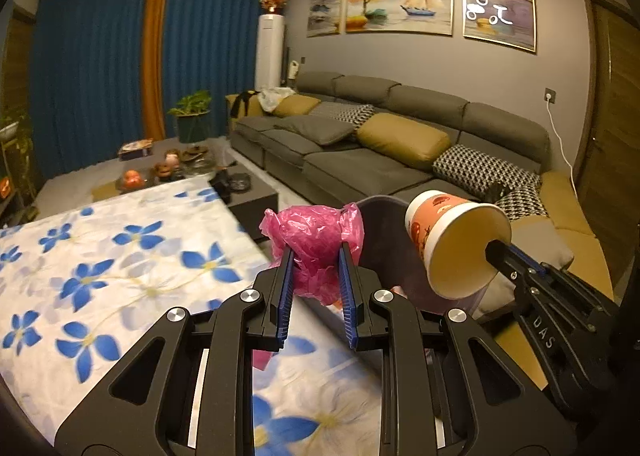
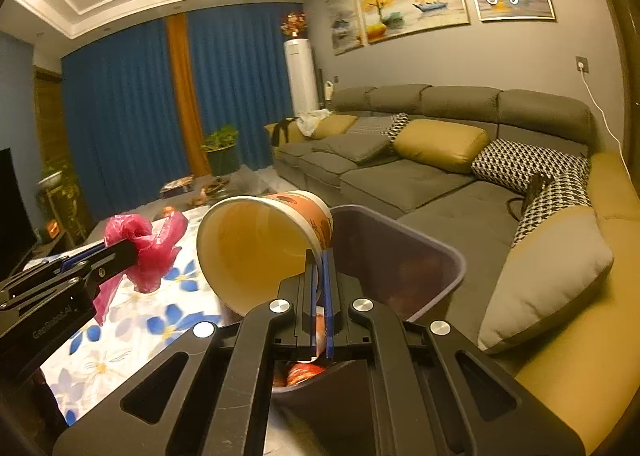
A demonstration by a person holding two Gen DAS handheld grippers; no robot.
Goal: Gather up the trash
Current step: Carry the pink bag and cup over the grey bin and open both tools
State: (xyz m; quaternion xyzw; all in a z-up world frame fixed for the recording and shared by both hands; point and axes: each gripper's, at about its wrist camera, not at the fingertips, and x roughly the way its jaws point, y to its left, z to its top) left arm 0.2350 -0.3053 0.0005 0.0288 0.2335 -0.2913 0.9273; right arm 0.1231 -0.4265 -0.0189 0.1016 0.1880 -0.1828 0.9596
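"DAS" marks the right hand-held gripper (image 1: 498,252); "GenRobot.AI" the left (image 2: 132,252).
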